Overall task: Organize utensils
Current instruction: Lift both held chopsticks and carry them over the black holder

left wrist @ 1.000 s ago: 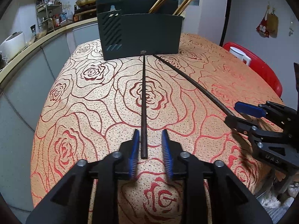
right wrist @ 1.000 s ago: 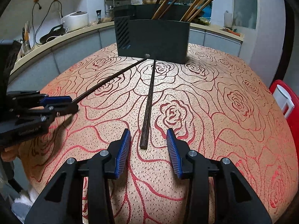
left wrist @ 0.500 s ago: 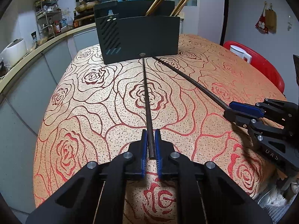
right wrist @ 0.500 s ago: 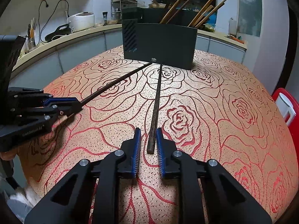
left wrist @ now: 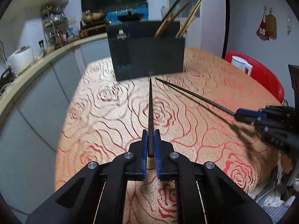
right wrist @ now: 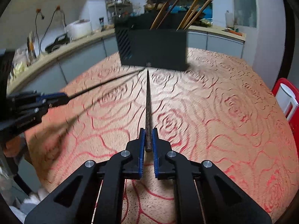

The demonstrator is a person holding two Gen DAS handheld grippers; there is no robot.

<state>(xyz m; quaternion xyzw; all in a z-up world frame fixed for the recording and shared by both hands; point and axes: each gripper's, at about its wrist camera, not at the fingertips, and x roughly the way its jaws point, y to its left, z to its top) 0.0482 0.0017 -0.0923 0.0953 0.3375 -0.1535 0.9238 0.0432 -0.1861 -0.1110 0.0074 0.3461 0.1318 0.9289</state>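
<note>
Both my left tongs [left wrist: 150, 140] and right tongs [right wrist: 149, 138] grip one chopstick [left wrist: 150, 112] each by its blunt end, so the long tips may snag the holder [left wrist: 147, 56] near the desk's [left wrist: 112, 112] far edge

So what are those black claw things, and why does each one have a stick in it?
They are grabbers with two fingers, and a person holds one in each hand. Each picture comes from a small camera on one grabber, looking along its fingers. In the left camera's picture the left gripper is pinching a dark chopstick. In the other, the right gripper pinches a second chopstick. Each grabber also shows at the side of the other's picture. Below is a rose-patterned tablecloth. At the back stands a black holder with more chopsticks inside.
</note>
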